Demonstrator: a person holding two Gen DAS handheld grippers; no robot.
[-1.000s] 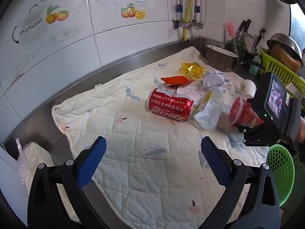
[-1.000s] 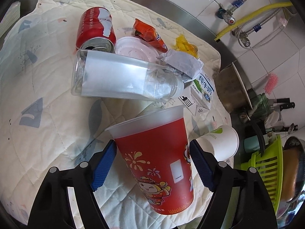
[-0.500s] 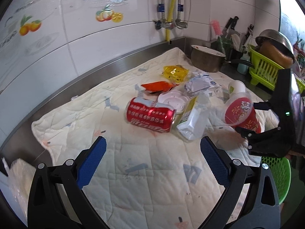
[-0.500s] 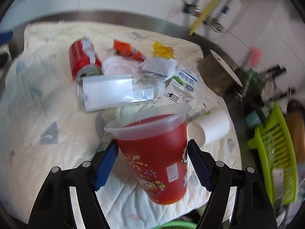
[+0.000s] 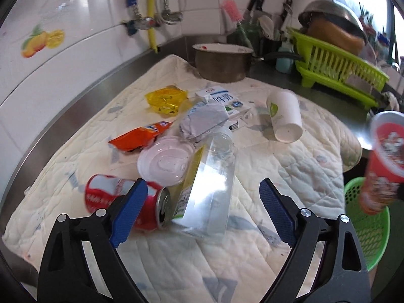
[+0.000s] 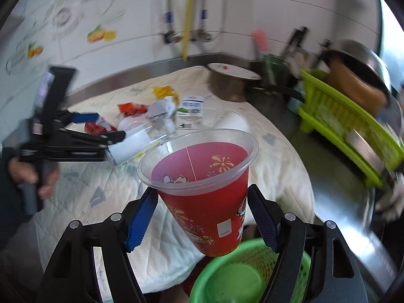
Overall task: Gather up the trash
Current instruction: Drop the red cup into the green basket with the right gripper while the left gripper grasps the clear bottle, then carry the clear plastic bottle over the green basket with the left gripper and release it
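My right gripper (image 6: 202,214) is shut on a red plastic cup (image 6: 204,199) and holds it upright just above the green basket (image 6: 237,277) off the counter's edge. The cup (image 5: 381,161) and basket (image 5: 366,224) also show at the right of the left wrist view. My left gripper (image 5: 202,214) is open and empty, low over a clear plastic bottle (image 5: 212,186) and a red soda can (image 5: 118,199) lying on the quilted mat (image 5: 290,171). Around them lie a white lid (image 5: 164,164), an orange wrapper (image 5: 141,136), a yellow wrapper (image 5: 166,98), crumpled paper (image 5: 202,123), a milk carton (image 5: 224,103) and a white paper cup (image 5: 285,116).
A metal pot (image 5: 222,60) stands at the mat's far corner. A green dish rack (image 5: 335,68) with bowls sits at the right. Tiled wall and pipes (image 5: 151,12) are behind. The steel counter edge (image 5: 50,116) runs along the left.
My right gripper has lifted the red cup off the mat and carried it right, over the green basket. My left gripper has moved forward and right, down close to the bottle and can.
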